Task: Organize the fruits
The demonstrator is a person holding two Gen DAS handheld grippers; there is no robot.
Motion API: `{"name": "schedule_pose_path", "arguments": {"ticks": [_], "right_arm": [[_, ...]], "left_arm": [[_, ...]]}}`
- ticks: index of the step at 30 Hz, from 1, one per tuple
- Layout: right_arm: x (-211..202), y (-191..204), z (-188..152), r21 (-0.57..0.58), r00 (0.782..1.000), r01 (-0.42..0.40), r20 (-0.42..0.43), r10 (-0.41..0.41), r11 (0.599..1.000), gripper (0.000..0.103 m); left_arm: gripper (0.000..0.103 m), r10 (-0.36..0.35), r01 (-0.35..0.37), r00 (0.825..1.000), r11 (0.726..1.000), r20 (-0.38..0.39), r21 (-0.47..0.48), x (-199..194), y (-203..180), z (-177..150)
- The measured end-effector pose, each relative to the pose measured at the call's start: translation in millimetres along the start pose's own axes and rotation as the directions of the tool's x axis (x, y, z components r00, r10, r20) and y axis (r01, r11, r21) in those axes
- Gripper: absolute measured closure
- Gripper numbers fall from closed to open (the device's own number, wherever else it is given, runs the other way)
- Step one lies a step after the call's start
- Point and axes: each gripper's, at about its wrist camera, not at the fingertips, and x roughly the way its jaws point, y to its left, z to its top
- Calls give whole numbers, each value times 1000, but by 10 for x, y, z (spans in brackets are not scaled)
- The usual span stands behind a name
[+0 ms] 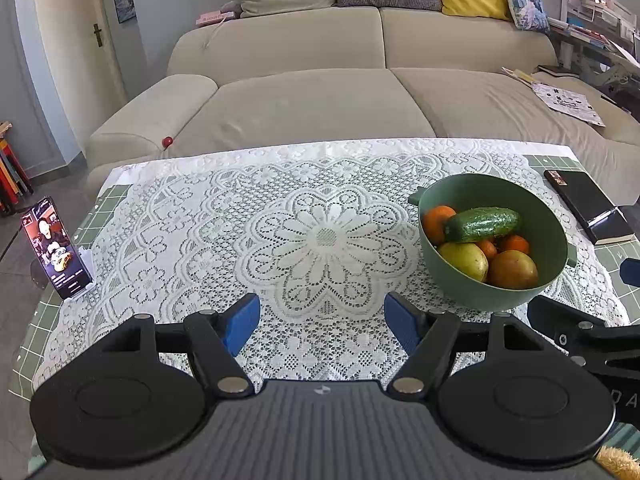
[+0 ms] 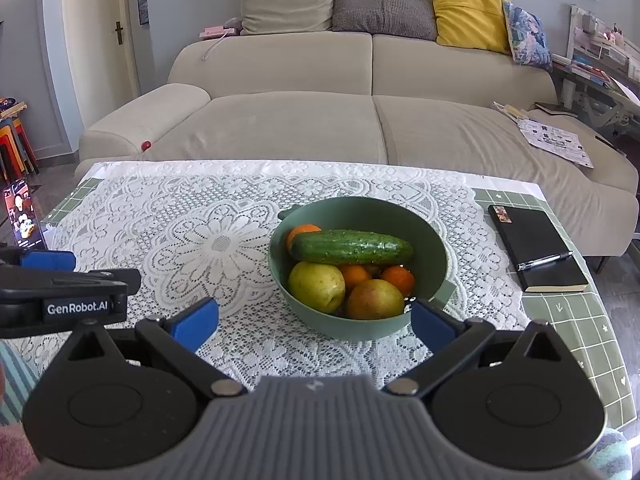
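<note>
Since the green bowl (image 2: 358,312) sits toward the table's right edge, dead ahead of my right gripper (image 2: 314,318), that arm is nearer; my left gripper (image 1: 322,322) faces bare lace. Both are wide open, empty. The cucumber (image 2: 351,247) lies crosswise atop the fruit.

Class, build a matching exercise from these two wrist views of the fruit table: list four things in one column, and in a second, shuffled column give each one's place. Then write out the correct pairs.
Things
1. cucumber
2. pen
3. phone
4. yellow cushion

Places
A. propped in a stand at the table's left edge
B. against the sofa's backrest
C. lying across the top of the fruit in the green bowl
D. resting on the black notebook

Pairs: 1-C, 2-D, 3-A, 4-B
</note>
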Motion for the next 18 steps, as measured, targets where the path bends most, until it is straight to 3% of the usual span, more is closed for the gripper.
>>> {"name": "schedule_pose_path", "arguments": {"ticks": [18], "right_arm": [[29, 28, -7, -14, 1000, -7, -11, 6, 1000, 4]], "left_arm": [[20, -3, 2, 1000, 1000, -7, -9, 19, 13, -12]]}}
